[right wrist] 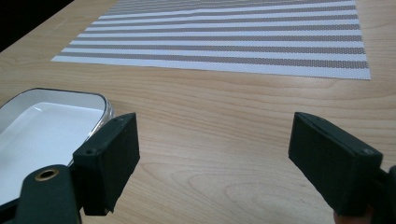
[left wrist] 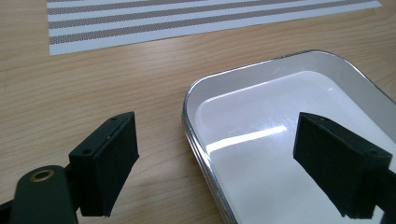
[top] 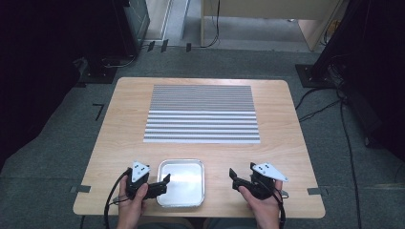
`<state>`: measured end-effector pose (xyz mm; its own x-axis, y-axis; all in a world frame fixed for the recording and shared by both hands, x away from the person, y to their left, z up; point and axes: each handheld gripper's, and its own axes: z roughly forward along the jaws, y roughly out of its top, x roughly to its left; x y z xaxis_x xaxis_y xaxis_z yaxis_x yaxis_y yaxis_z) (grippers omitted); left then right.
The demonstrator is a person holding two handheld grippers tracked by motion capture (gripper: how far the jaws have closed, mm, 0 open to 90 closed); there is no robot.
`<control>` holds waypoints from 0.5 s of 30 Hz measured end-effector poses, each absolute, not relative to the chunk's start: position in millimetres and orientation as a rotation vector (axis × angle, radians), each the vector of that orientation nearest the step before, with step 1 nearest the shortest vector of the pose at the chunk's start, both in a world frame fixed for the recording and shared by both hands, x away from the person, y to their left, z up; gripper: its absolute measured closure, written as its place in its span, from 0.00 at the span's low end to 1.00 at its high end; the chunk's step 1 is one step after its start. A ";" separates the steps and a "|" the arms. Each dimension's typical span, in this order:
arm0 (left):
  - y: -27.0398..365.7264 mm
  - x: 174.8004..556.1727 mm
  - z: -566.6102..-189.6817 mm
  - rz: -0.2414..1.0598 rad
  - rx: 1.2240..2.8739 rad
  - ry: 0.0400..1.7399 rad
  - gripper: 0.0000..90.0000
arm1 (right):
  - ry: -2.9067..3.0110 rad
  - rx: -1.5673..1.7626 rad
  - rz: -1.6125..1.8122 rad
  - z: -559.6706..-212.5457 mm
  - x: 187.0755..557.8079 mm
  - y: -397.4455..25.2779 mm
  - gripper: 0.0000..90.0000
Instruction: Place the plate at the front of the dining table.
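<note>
a: metal, shiny and empty, that tray [top: 181,183] sits at 6 o'clock on the wooden surface [top: 119,124], near the front edge, with the striped mat [top: 202,113] well apart from it toward 12.

b: so how would it handle?

a: i'd judge it light and stiff. thin wall, rolled rim, nothing in it. it won't bend, but the polished inside looks slippery, and a pinch that slides off could send it skating across the wood.

b: where do the tongs stand?

a: the left tongs [top: 165,182] are spread wide at the tray's 9 o'clock side. in the left gripper view one jaw hangs over the bare wood and the other over the tray's floor [left wrist: 280,154], so the rim [left wrist: 196,140] runs between them. nothing is held.

b: and the other pair?

a: the right tongs [top: 232,176] are also wide apart and empty, off at the tray's 3 o'clock, near but not touching. in the right gripper view the tray [right wrist: 42,126] lies beyond the left-hand jaw.

b: best place to take hold?

a: the rim wall, i'd say, one pad inside and one outside, mid-side rather than at a rounded corner. a second hold at 3 o'clock would keep it level.
</note>
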<state>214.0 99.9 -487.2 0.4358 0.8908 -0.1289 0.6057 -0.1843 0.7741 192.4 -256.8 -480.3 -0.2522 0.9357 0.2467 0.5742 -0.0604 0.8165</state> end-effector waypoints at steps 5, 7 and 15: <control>96.8 213.3 -487.2 0.454 1.903 1.264 0.15 | 1.829 1.616 1.251 -479.9 192.1 -249.8 0.19; 95.5 212.8 -486.9 0.446 1.901 1.263 0.15 | 1.830 1.616 1.258 -479.5 191.8 -247.2 0.20; 91.9 213.8 -486.5 0.416 1.890 1.289 0.15 | 1.849 1.581 1.314 -478.4 188.8 -234.0 0.29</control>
<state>213.8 91.9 -486.5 0.4282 0.8896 -0.1588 0.6291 -0.1673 0.7591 188.8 -234.0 -478.4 -0.2990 0.9127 0.2785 0.5631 -0.0668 0.8237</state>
